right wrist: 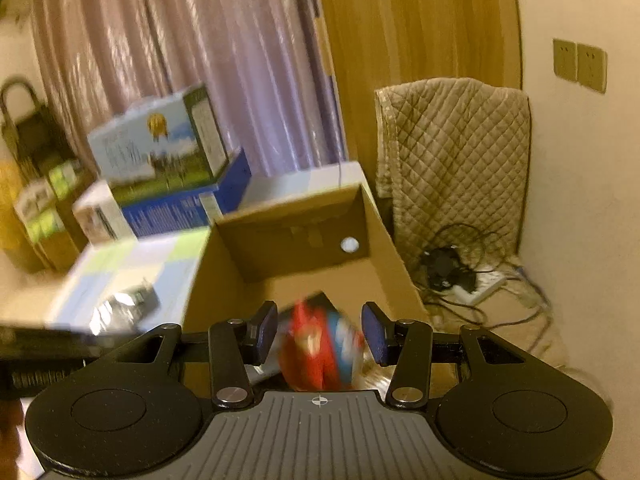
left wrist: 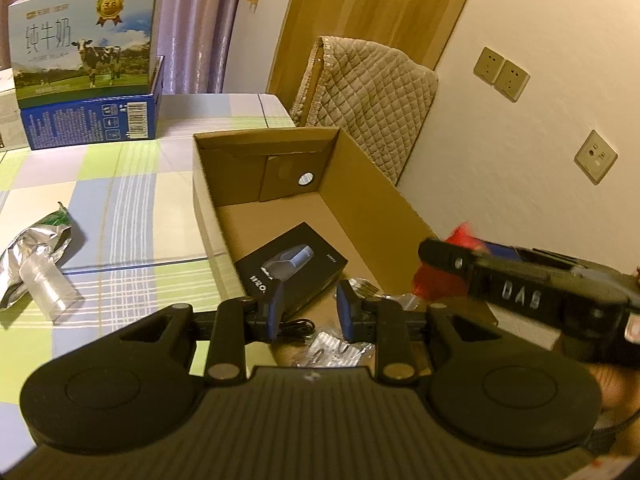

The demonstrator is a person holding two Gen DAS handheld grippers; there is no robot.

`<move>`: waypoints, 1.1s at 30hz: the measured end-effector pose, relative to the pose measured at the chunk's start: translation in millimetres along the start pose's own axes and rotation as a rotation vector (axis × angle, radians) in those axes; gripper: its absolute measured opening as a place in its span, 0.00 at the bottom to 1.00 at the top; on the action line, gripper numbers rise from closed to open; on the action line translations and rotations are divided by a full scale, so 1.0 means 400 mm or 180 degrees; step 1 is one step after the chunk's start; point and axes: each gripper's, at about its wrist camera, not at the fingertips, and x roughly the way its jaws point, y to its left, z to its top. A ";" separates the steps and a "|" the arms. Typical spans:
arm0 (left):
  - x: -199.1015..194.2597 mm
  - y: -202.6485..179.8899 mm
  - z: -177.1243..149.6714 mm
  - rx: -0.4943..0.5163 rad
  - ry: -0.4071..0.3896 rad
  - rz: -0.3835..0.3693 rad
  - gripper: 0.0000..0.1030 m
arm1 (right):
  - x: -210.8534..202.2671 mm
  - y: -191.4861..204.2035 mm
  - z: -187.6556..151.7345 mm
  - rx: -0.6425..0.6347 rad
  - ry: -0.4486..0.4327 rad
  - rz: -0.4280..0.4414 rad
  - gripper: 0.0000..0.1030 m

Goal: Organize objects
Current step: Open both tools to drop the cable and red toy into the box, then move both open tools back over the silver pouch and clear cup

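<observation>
**Both grippers at the cardboard box; red and blue packet between the right fingers**

The left wrist view shows the cardboard box (left wrist: 360, 184) floor: a black product box (left wrist: 292, 270) printed with a grey device, clear plastic bags (left wrist: 340, 346) and a black cable (left wrist: 296, 326) at lower centre. The right wrist view hides most of this behind a blurred red and blue packet (right wrist: 320, 350) lying between the parted fingers of the right gripper (right wrist: 319, 334); contact cannot be determined.

The left gripper (left wrist: 310, 310) stands narrowly apart, holding nothing, over the box's near edge. The far half of the box floor is bare.

A foil pouch (left wrist: 34, 248) lies at left on the checked tablecloth (left wrist: 132, 200). The milk carton (left wrist: 86, 36) at upper left reads "纯牛奶".
</observation>
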 end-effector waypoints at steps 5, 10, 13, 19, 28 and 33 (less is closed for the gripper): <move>-0.016 0.022 -0.011 -0.0029 -0.0008 0.0033 0.24 | -0.018 -0.010 0.010 0.0095 -0.0125 -0.0013 0.50; -0.036 0.044 -0.024 -0.0071 -0.0023 0.0083 0.27 | -0.042 -0.009 -0.004 0.0096 -0.0080 -0.0096 0.50; -0.052 0.055 -0.034 -0.0089 -0.0022 0.0112 0.29 | -0.058 -0.002 -0.019 0.0120 -0.0058 -0.0125 0.50; -0.091 0.075 -0.059 -0.0098 -0.0025 0.0157 0.38 | -0.095 0.039 -0.045 0.0126 -0.0029 -0.0114 0.51; -0.173 0.134 -0.104 -0.0120 -0.0066 0.0288 0.60 | -0.125 0.144 -0.082 0.0012 0.0023 -0.0064 0.51; -0.218 0.182 -0.126 -0.0150 -0.0105 0.0371 0.75 | -0.131 0.209 -0.097 -0.0094 0.0041 -0.0011 0.52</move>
